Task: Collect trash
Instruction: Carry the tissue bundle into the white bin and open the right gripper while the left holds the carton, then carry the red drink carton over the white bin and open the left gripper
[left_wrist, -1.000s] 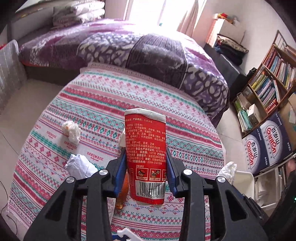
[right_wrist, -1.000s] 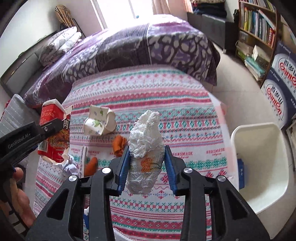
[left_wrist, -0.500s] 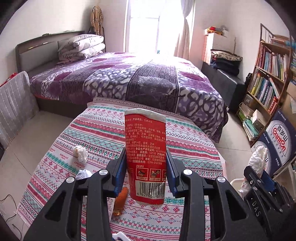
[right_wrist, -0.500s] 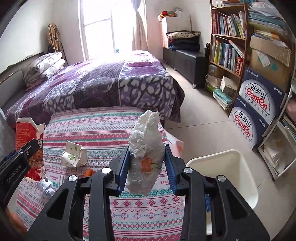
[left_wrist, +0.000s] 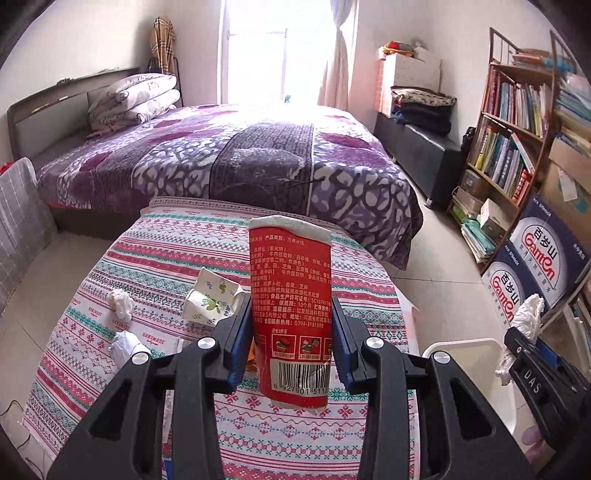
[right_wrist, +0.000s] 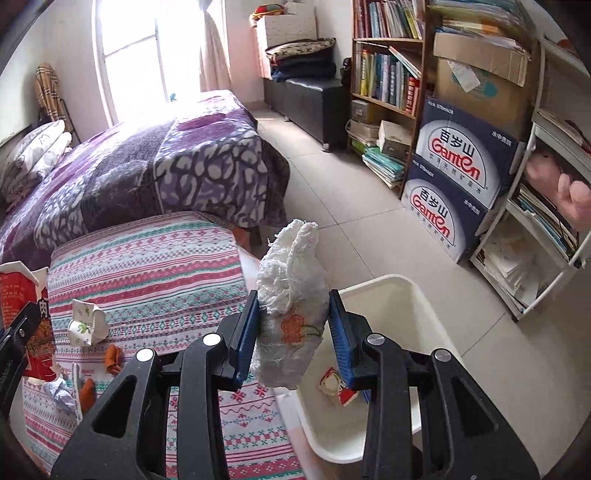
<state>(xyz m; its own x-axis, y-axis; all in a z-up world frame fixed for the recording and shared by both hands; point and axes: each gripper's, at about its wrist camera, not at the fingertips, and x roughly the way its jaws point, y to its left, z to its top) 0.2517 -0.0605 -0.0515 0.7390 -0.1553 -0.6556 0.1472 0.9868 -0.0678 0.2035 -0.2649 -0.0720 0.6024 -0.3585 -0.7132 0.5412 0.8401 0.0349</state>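
Observation:
My left gripper (left_wrist: 291, 343) is shut on a red food carton (left_wrist: 290, 310), held upright above the striped table (left_wrist: 166, 258). My right gripper (right_wrist: 293, 332) is shut on a crumpled white tissue wad (right_wrist: 291, 306), held above the left rim of the white bin (right_wrist: 391, 291). The bin has a small red wrapper (right_wrist: 338, 387) inside. On the table lie a crushed paper cup (left_wrist: 210, 299), two tissue balls (left_wrist: 120, 302) (left_wrist: 123, 343) and orange peel (right_wrist: 112, 356). The red carton also shows at the left of the right wrist view (right_wrist: 26, 317).
A bed with a purple blanket (left_wrist: 240, 158) stands behind the table. A bookshelf (left_wrist: 513, 140) and blue Ganten boxes (right_wrist: 454, 184) line the right wall. The bin stands on the tiled floor (right_wrist: 351, 221) right of the table.
Both grippers have lifted and swung right with their loads. The right gripper now hangs over the bin's left rim; the view has risen from the table to the room.

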